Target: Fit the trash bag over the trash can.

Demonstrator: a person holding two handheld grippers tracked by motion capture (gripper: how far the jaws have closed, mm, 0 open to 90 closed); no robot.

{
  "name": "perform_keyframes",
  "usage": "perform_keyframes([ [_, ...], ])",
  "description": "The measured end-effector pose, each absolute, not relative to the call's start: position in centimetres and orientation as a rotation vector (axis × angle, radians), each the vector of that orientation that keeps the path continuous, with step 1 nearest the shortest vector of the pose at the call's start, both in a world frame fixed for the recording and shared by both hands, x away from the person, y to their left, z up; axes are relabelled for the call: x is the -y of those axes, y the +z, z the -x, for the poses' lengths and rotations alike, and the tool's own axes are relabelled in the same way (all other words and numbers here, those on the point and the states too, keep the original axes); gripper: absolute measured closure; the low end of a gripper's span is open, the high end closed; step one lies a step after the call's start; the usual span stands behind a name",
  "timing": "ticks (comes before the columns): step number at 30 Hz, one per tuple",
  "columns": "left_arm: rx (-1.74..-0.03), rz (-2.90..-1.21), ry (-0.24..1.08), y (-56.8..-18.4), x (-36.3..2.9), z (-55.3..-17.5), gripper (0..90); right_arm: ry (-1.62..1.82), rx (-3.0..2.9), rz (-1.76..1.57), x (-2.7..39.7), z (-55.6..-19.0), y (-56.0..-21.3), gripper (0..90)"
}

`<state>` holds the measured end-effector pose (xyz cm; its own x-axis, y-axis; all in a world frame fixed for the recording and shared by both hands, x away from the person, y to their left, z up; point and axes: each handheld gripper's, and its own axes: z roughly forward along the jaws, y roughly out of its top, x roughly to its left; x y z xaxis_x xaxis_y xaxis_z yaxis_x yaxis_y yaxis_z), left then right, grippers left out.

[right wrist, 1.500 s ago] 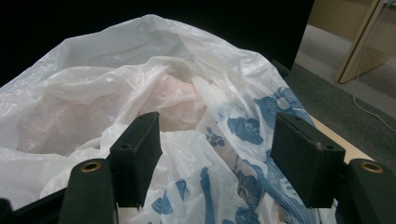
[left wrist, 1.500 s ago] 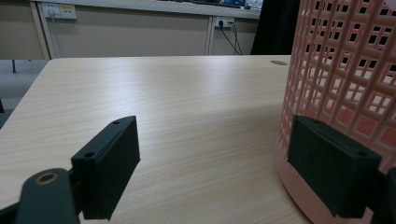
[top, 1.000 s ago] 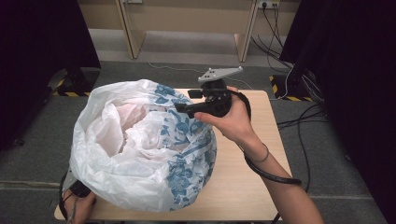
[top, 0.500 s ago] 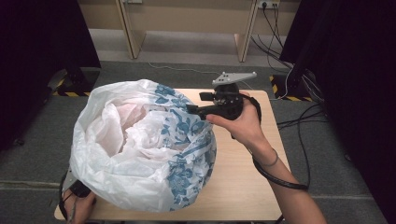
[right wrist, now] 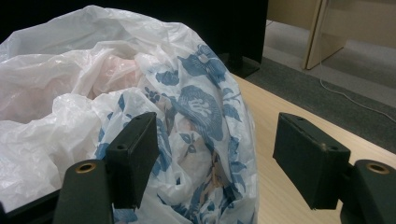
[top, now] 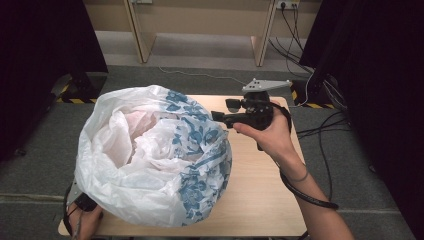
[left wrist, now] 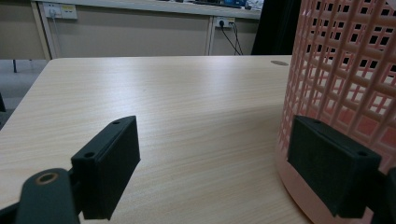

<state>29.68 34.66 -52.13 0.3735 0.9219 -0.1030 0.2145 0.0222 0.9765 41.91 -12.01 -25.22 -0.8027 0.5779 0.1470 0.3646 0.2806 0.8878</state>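
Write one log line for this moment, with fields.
right gripper: open, beside white blue-flowered plastic bag | left gripper: open, beside pink lattice plastic basket

Overhead cam + two close finger-cams

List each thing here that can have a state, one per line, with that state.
Plastic bag: draped over the basket, mouth open upward, crumpled, blue flower print on one side.
Pink basket: upright on the table, lattice wall.
Right tool: jaws open, nothing between them, pointing at the bag.
Left tool: jaws open, low by the basket's base.
Table: bears the basket and bag.
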Motion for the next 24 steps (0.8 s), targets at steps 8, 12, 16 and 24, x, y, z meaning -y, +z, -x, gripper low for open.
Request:
perform_keyframes([
  [8, -1.085, -1.468, 0.762, -52.1, -34.7, -29.7, 16.2, 1.538, -2.327, -0.902, 13.2, -41.8, -25.6, 31.4],
  [12, -1.085, -1.469, 0.763, -52.1, -34.7, -29.7, 16.2, 1.532, -2.326, -0.917, 13.8, -41.7, -26.1, 31.4],
  [16, -1.085, -1.468, 0.763, -52.1, -34.7, -29.7, 16.2, 1.533, -2.321, -0.938, 14.5, -41.6, -26.6, 31.3],
  [24, -1.085, -1.468, 0.762, -52.1, -34.7, -29.7, 16.2, 1.535, -2.315, -0.969, 15.5, -41.5, -27.6, 31.4],
])
